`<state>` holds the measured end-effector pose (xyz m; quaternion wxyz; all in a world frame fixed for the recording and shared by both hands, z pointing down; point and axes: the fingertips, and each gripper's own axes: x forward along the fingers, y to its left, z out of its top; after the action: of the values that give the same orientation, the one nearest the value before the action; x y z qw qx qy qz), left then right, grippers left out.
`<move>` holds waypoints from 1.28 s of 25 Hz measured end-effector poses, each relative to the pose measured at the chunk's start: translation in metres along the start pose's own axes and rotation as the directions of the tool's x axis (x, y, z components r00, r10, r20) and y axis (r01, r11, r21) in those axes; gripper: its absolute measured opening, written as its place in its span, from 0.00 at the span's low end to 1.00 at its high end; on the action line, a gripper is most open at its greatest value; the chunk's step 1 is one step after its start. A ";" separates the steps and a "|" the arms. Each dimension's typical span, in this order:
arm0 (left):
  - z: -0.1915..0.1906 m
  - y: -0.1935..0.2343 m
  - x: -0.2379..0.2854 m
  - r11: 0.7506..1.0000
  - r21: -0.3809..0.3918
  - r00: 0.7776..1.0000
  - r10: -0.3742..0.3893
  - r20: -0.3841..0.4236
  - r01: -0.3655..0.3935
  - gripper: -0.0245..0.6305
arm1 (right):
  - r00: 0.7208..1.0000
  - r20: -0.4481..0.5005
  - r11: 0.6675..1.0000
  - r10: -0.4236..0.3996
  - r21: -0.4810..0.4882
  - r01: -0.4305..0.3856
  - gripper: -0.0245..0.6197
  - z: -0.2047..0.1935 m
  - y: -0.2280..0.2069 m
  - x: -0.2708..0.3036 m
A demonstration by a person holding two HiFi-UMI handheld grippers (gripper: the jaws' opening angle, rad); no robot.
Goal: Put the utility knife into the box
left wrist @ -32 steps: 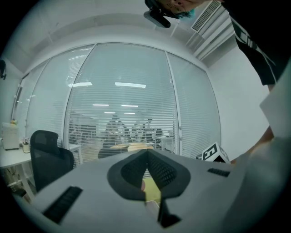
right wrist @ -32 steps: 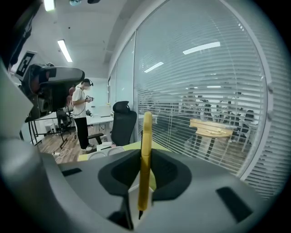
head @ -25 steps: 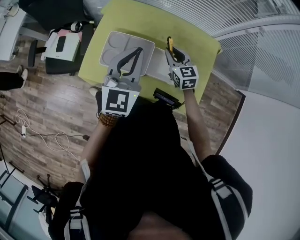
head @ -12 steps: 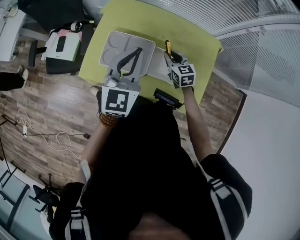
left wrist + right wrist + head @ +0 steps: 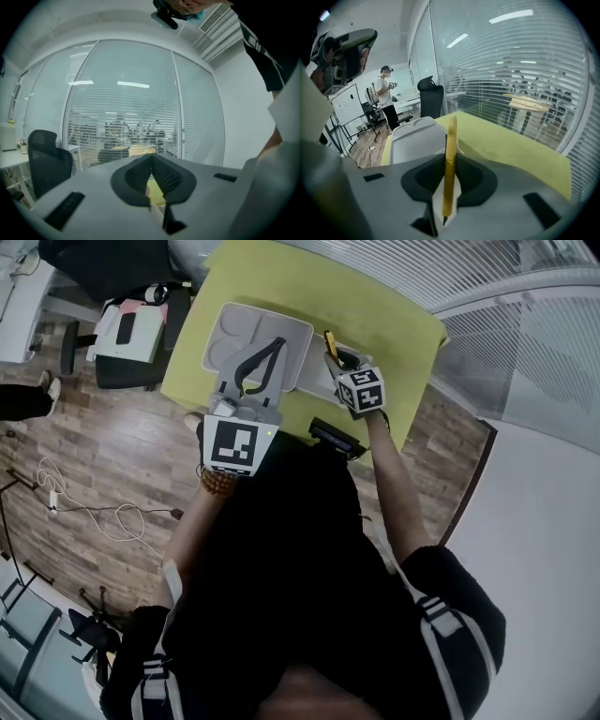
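**A:** Your right gripper (image 5: 450,161) is clamped on the yellow utility knife (image 5: 451,136), which stands upright. The grey box (image 5: 415,140) lies just ahead-left of it.

**B:** On that narrow pinch the knife may pivot or slip and miss the box. Your left gripper (image 5: 151,161) is closed on nothing.

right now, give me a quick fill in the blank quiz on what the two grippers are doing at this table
1. The right gripper is shut on a yellow ___.
2. The left gripper holds ___, its jaws together.
3. In the head view, the held tool is above the green table, just right of the grey ___, not yet in it.

Missing words: utility knife; nothing; box
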<state>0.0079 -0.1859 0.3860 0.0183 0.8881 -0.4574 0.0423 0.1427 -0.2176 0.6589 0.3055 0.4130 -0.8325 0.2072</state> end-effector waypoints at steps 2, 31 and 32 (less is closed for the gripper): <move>0.000 -0.001 0.000 1.000 0.009 1.000 -0.005 0.001 0.005 0.05 | 1.000 -0.031 1.000 -0.002 -0.010 0.001 0.14 -0.006 0.001 0.003; -0.004 0.001 -0.012 1.000 -0.012 1.000 0.021 -0.011 -0.021 0.05 | 0.948 -0.315 0.997 0.038 0.073 -0.016 0.14 -0.069 0.006 0.040; -0.004 0.002 -0.012 1.000 -0.010 1.000 0.022 -0.011 -0.022 0.05 | 0.947 -0.319 0.997 0.038 0.070 -0.016 0.14 -0.069 0.006 0.041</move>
<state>-0.0008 -0.1767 0.3890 0.0251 0.8826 -0.4672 0.0449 0.1418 -0.1954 0.7365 0.4196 0.3724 -0.7703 0.3030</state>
